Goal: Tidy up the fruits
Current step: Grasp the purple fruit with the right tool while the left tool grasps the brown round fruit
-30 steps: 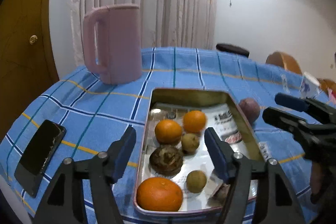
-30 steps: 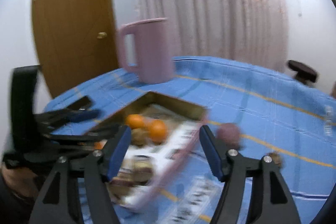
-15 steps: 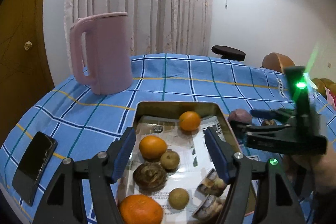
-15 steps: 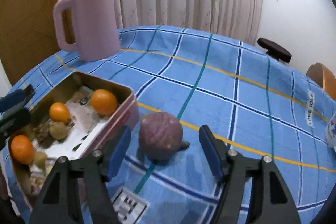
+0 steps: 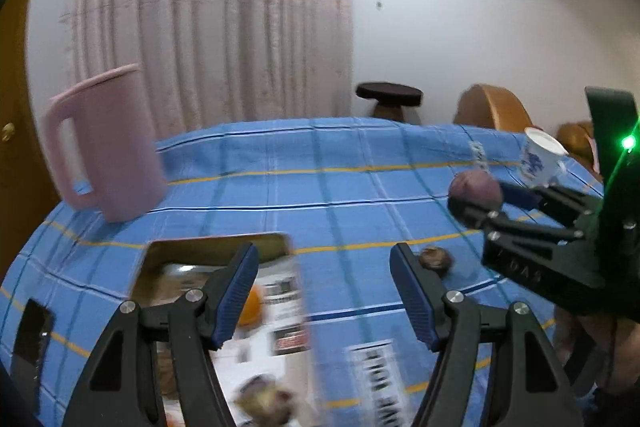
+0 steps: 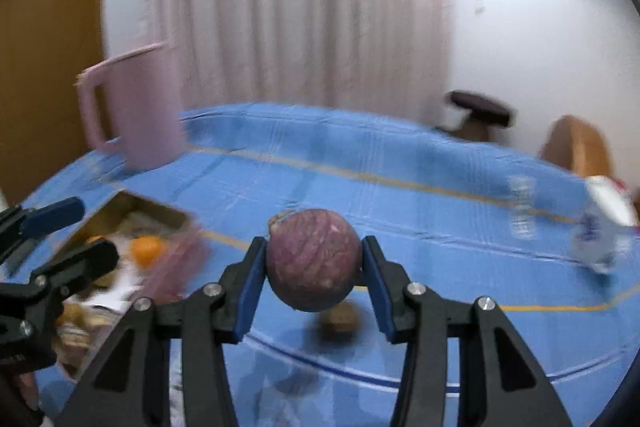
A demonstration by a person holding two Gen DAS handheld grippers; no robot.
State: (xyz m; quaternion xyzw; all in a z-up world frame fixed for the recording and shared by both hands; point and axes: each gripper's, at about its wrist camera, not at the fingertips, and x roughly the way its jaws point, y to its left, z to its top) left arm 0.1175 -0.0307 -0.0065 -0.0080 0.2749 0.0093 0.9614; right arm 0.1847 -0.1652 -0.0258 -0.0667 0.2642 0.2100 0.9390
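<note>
My right gripper (image 6: 314, 263) is shut on a round purple fruit (image 6: 313, 259) and holds it above the blue checked tablecloth (image 6: 360, 155). The same fruit (image 5: 475, 187) and right gripper (image 5: 486, 201) show at the right of the left wrist view. My left gripper (image 5: 324, 291) is open and empty over the right edge of the metal tray (image 5: 216, 247), which holds an orange (image 5: 250, 309) and other blurred fruits. A small brown fruit (image 5: 435, 259) lies on the cloth just right of the left gripper; it also shows below the held fruit (image 6: 340, 319).
A pink jug (image 5: 108, 151) stands at the back left of the table. A white and blue cup (image 5: 540, 163) stands at the right. A dark phone (image 5: 30, 339) lies at the left edge. A stool (image 5: 390, 99) and wooden chair (image 5: 494, 107) stand behind the table.
My right gripper has closed on the purple fruit and lifted it off the cloth. My left gripper has swung right, so the tray now sits at its lower left.
</note>
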